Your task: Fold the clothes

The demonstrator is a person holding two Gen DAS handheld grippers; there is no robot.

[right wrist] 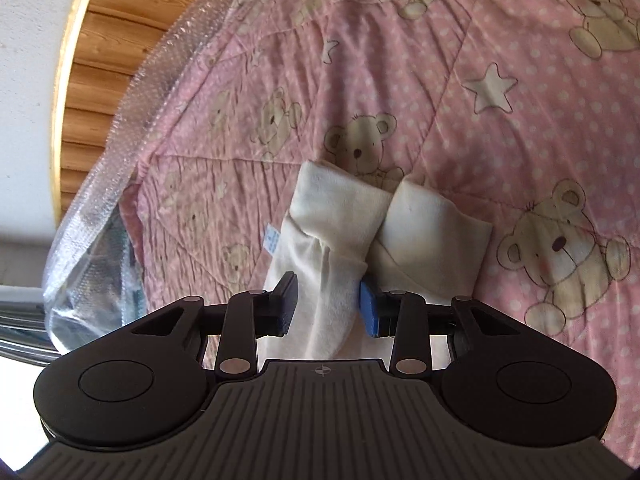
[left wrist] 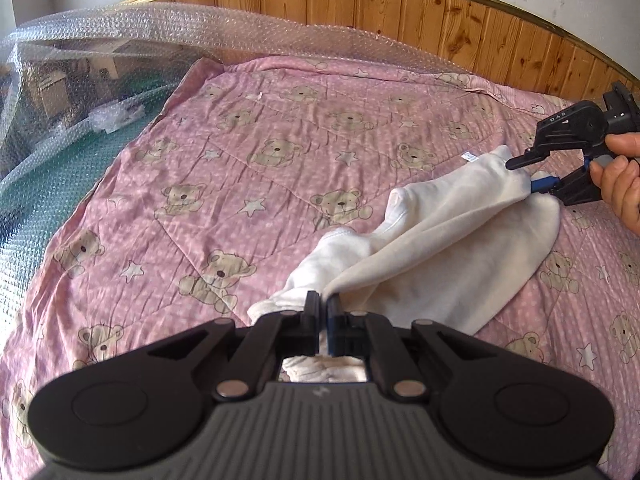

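Observation:
A cream garment (left wrist: 440, 240) lies stretched across a pink teddy-bear quilt (left wrist: 240, 160). In the left wrist view my left gripper (left wrist: 323, 304) is shut on its near end, and the cloth runs up and to the right from it. My right gripper (left wrist: 526, 174) is at the far end, held by a hand (left wrist: 620, 184). In the right wrist view the right gripper (right wrist: 328, 304) has its jaws apart, with a loose band of the garment (right wrist: 340, 216) lying between the pads, uncompressed. A small label (right wrist: 273, 240) shows on the cloth's left edge.
A wooden headboard (left wrist: 440, 20) with a brass rim bounds the far side of the bed. Bubble wrap (left wrist: 80, 60) covers boxes and clutter along the left edge. The quilt (right wrist: 480, 80) spreads wide to the left of the garment.

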